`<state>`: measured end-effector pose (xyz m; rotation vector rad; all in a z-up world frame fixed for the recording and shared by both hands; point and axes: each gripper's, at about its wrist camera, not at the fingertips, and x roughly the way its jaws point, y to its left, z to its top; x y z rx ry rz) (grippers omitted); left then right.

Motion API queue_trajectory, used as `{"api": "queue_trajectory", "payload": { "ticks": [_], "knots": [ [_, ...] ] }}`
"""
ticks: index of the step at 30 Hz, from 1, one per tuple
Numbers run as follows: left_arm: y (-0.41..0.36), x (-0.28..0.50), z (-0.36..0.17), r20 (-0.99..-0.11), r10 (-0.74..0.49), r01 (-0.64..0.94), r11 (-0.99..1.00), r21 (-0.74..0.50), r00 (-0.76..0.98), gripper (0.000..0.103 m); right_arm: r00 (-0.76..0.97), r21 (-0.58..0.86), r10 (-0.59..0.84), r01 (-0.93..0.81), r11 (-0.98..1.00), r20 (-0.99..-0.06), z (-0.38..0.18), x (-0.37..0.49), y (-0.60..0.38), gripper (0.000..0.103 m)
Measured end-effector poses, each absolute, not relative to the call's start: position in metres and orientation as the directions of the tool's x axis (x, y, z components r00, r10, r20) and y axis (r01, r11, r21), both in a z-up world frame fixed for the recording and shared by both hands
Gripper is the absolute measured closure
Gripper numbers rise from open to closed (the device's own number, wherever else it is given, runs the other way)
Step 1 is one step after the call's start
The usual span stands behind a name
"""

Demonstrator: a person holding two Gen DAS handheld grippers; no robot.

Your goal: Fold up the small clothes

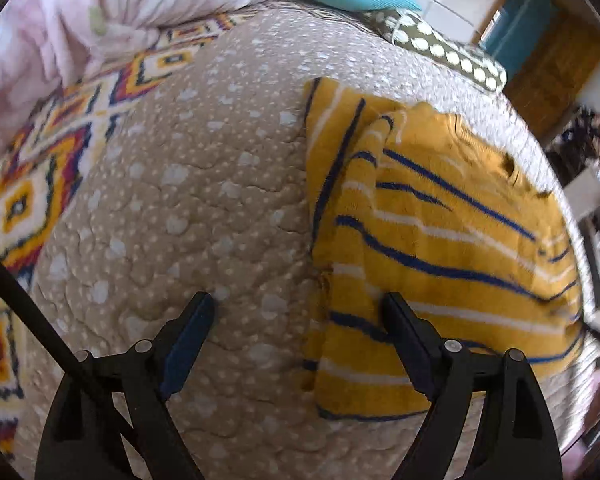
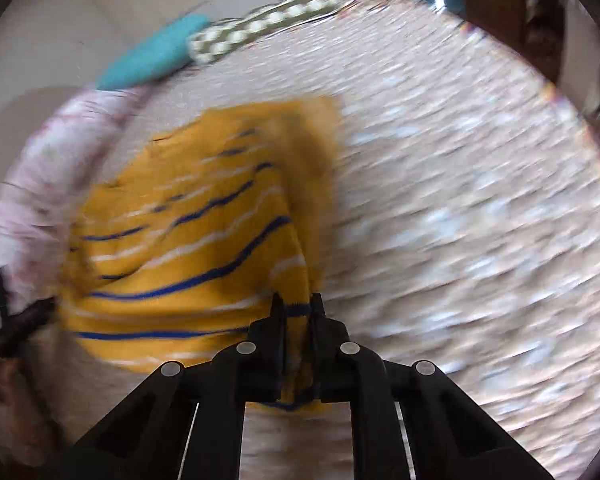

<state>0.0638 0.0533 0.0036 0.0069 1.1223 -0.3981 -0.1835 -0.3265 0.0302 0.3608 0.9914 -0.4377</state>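
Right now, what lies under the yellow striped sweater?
The yellow striped sweater lies on a beige quilted bedspread dotted with white, which shows all around it. Whatever sits directly beneath the sweater is covered.

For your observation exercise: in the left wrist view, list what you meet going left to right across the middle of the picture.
Patterned rug-like cloth → beige dotted quilt → yellow striped garment → blurred room furniture at the right edge.
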Motion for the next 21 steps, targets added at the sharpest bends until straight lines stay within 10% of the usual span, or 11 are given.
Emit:
{"api": "queue_trajectory", "payload": {
  "ticks": [3,11,21],
  "knots": [
    [0.051,0.061,0.002,-0.871,-0.284,0.324,0.933,-0.155,0.402,0.015,0.316,-0.163,-0.398,0.570,0.805,-0.861,0.019,-0.179,-0.333,0.101],
    [0.068,0.020,0.027,-0.833,-0.223,0.291,0.954,-0.078,0.506,0.015,0.517,0.052,-0.292,0.551,0.833,-0.805,0.060,-0.212,-0.321,0.101],
    [0.105,0.001,0.002,-0.804,-0.159,0.140,0.986,-0.095,0.573,0.007,0.655,0.245,0.112,0.116,0.962,-0.748,0.082,-0.098,-0.168,0.101]
  ]
}}
